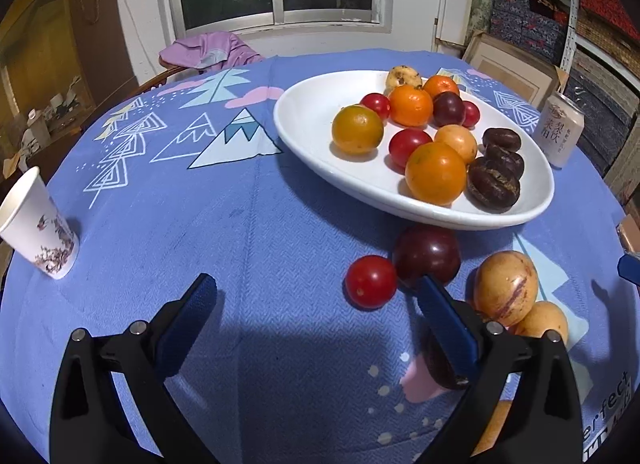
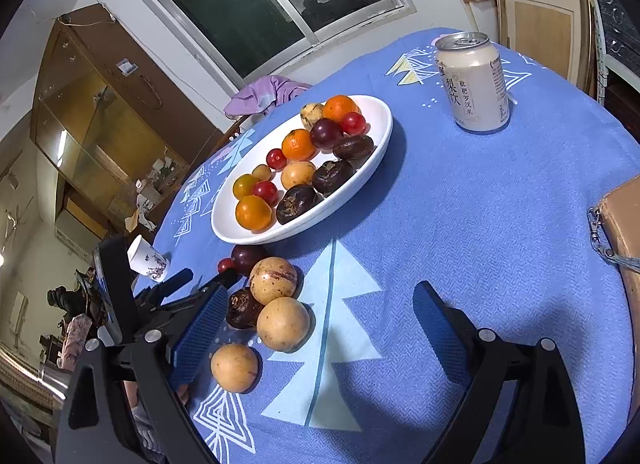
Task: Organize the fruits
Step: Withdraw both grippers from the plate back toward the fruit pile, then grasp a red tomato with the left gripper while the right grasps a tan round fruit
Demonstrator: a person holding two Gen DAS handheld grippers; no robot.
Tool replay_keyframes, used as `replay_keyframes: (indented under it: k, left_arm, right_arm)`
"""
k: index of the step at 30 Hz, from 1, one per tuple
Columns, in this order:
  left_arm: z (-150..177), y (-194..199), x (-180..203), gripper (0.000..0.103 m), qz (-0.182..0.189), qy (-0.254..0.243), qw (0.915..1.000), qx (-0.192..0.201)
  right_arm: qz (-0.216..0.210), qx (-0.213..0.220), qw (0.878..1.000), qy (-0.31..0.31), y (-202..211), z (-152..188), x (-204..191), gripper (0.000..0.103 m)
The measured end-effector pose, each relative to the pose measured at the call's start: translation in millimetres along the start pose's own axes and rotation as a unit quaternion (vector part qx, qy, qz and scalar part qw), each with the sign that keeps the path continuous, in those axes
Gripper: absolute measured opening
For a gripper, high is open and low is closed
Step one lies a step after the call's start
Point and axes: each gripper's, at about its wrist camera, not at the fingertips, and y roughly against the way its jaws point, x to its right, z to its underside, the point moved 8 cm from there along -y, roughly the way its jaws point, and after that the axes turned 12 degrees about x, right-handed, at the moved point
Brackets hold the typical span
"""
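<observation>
Both grippers hover with jaws spread wide and nothing between them above a blue patterned tablecloth (image 2: 460, 204). The left gripper (image 1: 316, 304) faces a loose cluster at its one o'clock: a cherry tomato (image 1: 370, 282) touching a dark plum (image 1: 426, 255), with a striped yellow fruit (image 1: 505, 287) and a smaller yellow fruit (image 1: 543, 322) just beside its right finger. The right gripper (image 2: 316, 324) sees the same group at its eleven o'clock, joined by a dark chestnut-like fruit (image 2: 243, 309) and another small yellow fruit (image 2: 234, 367) near its left finger.

Beyond the strays, at twelve o'clock, sits the white oval dish (image 1: 304, 116), already holding oranges, tomatoes, plums and dark chestnuts. A drink can (image 2: 472, 82) stands past it at one o'clock; a paper cup (image 1: 38, 224) stands at the left gripper's nine o'clock.

The sorting looks partly done, with a fresh pick pending. The next move probably calls for lowering one gripper astride a single round fruit without nudging its neighbours, which may roll.
</observation>
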Motion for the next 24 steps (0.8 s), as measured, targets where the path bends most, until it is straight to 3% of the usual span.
replay_keyframes:
  k: [6, 12, 16, 22, 24]
  left_arm:
    - [-1.1, -4.2, -0.4, 0.095, 0.037, 0.008, 0.9993, -0.004]
    - [-5.5, 2.0, 11.7, 0.081, 0.047, -0.049, 0.9975, 0.017]
    - [-6.4, 2.5, 14.4, 0.076, 0.063, -0.061, 0.9960, 0.020]
    - [-3.7, 5.2, 19.7, 0.052, 0.125, -0.060, 0.9903, 0.017]
    - [-3.1, 5.5, 20.4, 0.051, 0.130, -0.059, 0.9897, 0.017]
  right_arm:
    - [0.001, -0.007, 1.000, 0.010, -3.7, 4.0, -2.4, 0.095]
    - [0.003, -0.014, 1.000, 0.022, -6.2, 10.4, -6.6, 0.095]
    - [0.005, -0.017, 0.999, 0.028, -7.9, 12.7, -8.3, 0.095]
    - [0.011, -0.023, 0.999, 0.031, -10.4, 15.5, -7.5, 0.095]
    - [0.013, -0.025, 0.999, 0.033, -11.1, 16.7, -7.5, 0.095]
